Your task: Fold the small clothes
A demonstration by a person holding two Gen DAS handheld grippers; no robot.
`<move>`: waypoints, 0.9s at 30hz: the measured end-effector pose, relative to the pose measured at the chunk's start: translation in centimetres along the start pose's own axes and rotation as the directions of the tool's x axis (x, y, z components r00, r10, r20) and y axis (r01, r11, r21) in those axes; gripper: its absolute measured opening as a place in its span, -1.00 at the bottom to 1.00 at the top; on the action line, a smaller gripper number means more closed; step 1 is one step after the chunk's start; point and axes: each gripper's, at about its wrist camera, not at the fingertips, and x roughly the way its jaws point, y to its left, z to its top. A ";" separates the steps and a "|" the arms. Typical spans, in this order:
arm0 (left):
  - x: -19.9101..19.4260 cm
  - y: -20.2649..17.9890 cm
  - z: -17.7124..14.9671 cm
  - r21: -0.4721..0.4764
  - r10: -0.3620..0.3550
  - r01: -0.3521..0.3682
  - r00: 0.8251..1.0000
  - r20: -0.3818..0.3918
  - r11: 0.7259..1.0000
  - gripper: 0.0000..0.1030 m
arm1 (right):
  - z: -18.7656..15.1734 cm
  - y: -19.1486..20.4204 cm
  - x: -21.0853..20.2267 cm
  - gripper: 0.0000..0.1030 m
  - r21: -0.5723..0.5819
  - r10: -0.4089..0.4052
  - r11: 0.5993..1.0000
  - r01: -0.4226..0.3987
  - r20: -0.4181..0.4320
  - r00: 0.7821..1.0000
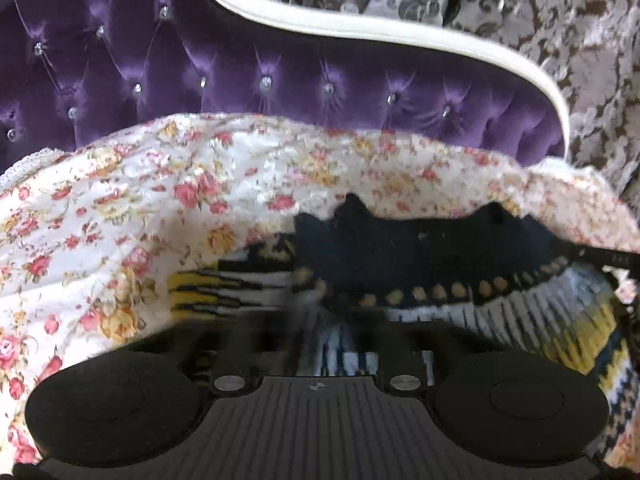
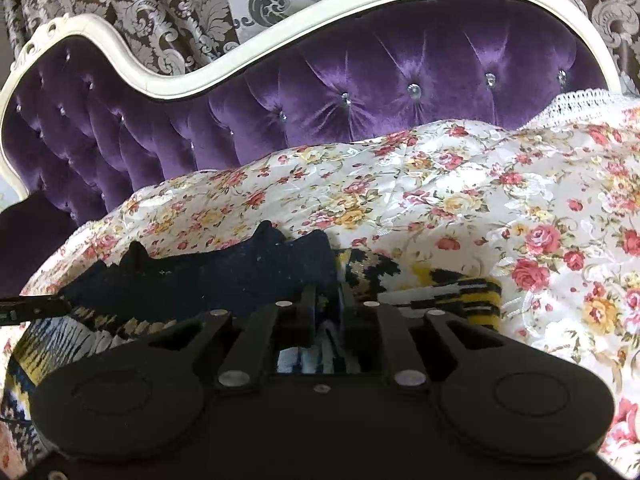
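Note:
A small knitted sweater [image 1: 400, 252], navy with yellow, white and black stripes, lies on a floral bedspread [image 1: 120, 208]. It also shows in the right wrist view [image 2: 224, 276]. My left gripper [image 1: 316, 320] is blurred, low over the sweater's striped part; its fingers look closed on the knit. My right gripper [image 2: 326, 308] has its fingers close together, pinching the sweater's edge by the striped sleeve [image 2: 448, 292]. The other gripper's finger [image 2: 32, 308] enters at the left edge of the right wrist view.
A purple tufted headboard [image 1: 240, 80] with a white frame [image 2: 160, 80] stands behind the bed. Patterned brown and silver curtains [image 2: 180, 8] hang beyond it. The floral bedspread [image 2: 520, 208] spreads out to both sides.

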 end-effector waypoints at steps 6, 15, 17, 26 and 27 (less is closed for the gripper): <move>-2.3 -2.1 0.2 0.112 0.097 -0.115 0.983 0.154 0.987 -0.90 | 1.0 1.6 -1.5 -0.73 -0.105 -0.055 0.992 0.064 0.086 0.995; 0.9 1.3 -1.1 -0.079 0.023 -0.018 0.997 0.067 0.997 -0.73 | 0.5 -1.5 0.4 -0.63 0.005 -0.090 0.996 0.090 -0.011 0.996; 0.9 1.4 -1.1 -0.067 0.015 -0.011 0.998 0.061 0.998 -0.69 | 0.6 -1.4 0.2 -0.37 0.006 -0.089 0.996 0.089 -0.013 0.996; 1.2 0.4 -1.8 -0.037 0.058 -0.056 0.995 0.085 0.998 -0.67 | 1.5 -0.6 -2.1 0.85 0.044 -0.087 0.995 0.085 0.029 0.996; 1.3 0.4 -1.7 -0.042 0.061 -0.058 0.995 0.083 0.997 -0.67 | 1.7 -0.5 -2.5 1.00 0.057 -0.081 0.995 0.079 0.035 0.996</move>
